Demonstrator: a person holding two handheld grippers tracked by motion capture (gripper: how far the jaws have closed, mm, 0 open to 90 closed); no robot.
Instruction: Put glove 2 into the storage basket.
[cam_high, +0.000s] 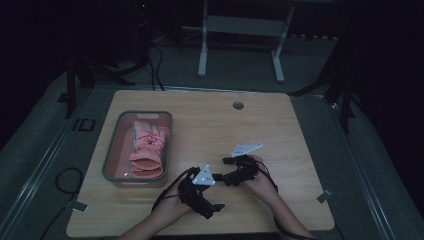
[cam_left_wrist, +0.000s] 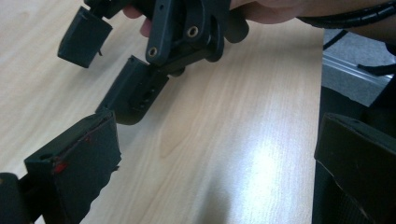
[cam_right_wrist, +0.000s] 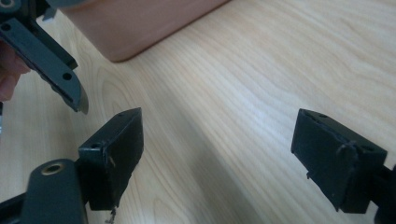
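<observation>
Near the table's front edge, in the high view, my left gripper (cam_high: 214, 209) and my right gripper (cam_high: 223, 169) are close together, each held in a hand. In the left gripper view my left gripper (cam_left_wrist: 215, 172) is open over bare wood. Just beyond it, my right gripper (cam_left_wrist: 109, 65) has its jaws spread. The right gripper view shows my right gripper (cam_right_wrist: 224, 158) open, with nothing between its fingers. A pair of pink gloves (cam_high: 146, 147) lies in a grey bin (cam_high: 113, 145) at the table's left.
The wooden table (cam_high: 210, 125) has a round cable hole (cam_high: 238, 105) near its far edge. A corner of the bin (cam_right_wrist: 130, 28) lies just ahead of my right gripper, with part of my left gripper (cam_right_wrist: 51, 65) beside it. A desk frame (cam_high: 240, 35) stands on the floor beyond.
</observation>
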